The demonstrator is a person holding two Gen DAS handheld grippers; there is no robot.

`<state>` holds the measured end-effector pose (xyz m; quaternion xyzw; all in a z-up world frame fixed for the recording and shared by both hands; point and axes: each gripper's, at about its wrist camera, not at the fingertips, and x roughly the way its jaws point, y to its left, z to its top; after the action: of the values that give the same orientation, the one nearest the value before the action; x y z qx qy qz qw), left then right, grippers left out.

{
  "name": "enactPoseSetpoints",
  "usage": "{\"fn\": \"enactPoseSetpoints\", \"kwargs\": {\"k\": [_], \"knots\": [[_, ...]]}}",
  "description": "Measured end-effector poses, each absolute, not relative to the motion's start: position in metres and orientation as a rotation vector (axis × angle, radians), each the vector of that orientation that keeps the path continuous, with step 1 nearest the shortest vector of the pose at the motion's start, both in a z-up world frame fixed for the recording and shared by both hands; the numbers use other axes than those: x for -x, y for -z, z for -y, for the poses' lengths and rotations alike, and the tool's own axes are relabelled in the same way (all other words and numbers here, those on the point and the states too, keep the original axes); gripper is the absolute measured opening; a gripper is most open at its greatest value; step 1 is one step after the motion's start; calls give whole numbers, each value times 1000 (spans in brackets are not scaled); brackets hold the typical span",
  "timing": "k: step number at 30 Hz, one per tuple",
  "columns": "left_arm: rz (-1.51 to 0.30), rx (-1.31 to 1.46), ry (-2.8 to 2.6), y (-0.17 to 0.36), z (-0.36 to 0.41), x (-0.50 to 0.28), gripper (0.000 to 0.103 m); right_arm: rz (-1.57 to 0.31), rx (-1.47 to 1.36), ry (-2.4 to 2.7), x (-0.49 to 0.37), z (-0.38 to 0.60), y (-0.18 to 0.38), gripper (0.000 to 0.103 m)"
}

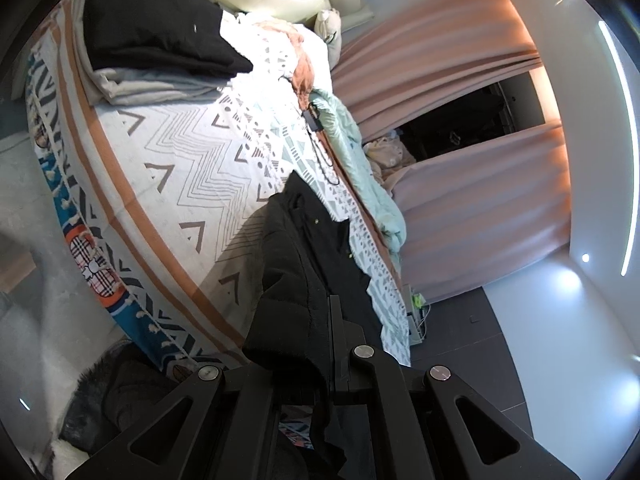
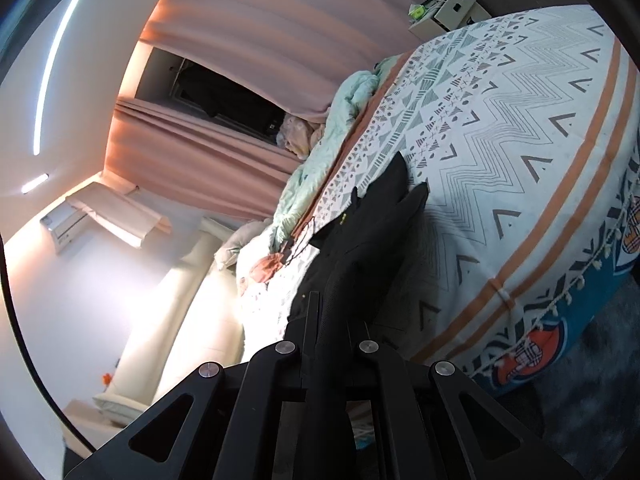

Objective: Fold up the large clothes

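The bed (image 1: pixel 192 168), the largest thing here, carries a white spread printed with grey zigzags, chevrons and triangles, bordered by orange bands and a blue tasselled hem. On it the black jacket (image 1: pixel 304 248) is drawn up from the spread, its long axis running from the two grippers away toward the far edge of the bed, where a mint quilt (image 1: pixel 352 152) lies bunched. The jacket's cloth is matt and puffy, quilted at the near fold, with small brass studs along one panel.

Only the left wrist view shows a stack of folded clothes (image 1: pixel 160 48), black on top of pale grey, near the head of the bed, and a dark furry rug on the floor. Only the right wrist view shows a small white bedside unit (image 2: pixel 448 12) past the bed's far corner and a wall air conditioner (image 2: pixel 68 224). Both show pink pleated curtains (image 2: pixel 248 24).

The left gripper (image 1: pixel 326 344) is clamped tight on a thick fold of the jacket. The right gripper (image 2: pixel 334 320) is likewise closed on the jacket's fabric, which fills the space between its fingers.
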<state>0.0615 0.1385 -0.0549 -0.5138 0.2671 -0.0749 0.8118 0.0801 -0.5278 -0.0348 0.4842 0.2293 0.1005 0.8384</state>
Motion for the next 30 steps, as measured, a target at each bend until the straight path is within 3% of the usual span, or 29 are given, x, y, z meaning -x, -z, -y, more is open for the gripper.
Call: {"fn": "enactPoseSetpoints", "kwargs": {"k": [13, 30], "knots": [[-509, 1112, 181, 14, -139, -43, 1, -421, -1031, -246, -60, 530, 3, 4], [-426, 1121, 203, -25, -139, -134, 1, -349, -1058, -254, -144, 533, -30, 4]]}}
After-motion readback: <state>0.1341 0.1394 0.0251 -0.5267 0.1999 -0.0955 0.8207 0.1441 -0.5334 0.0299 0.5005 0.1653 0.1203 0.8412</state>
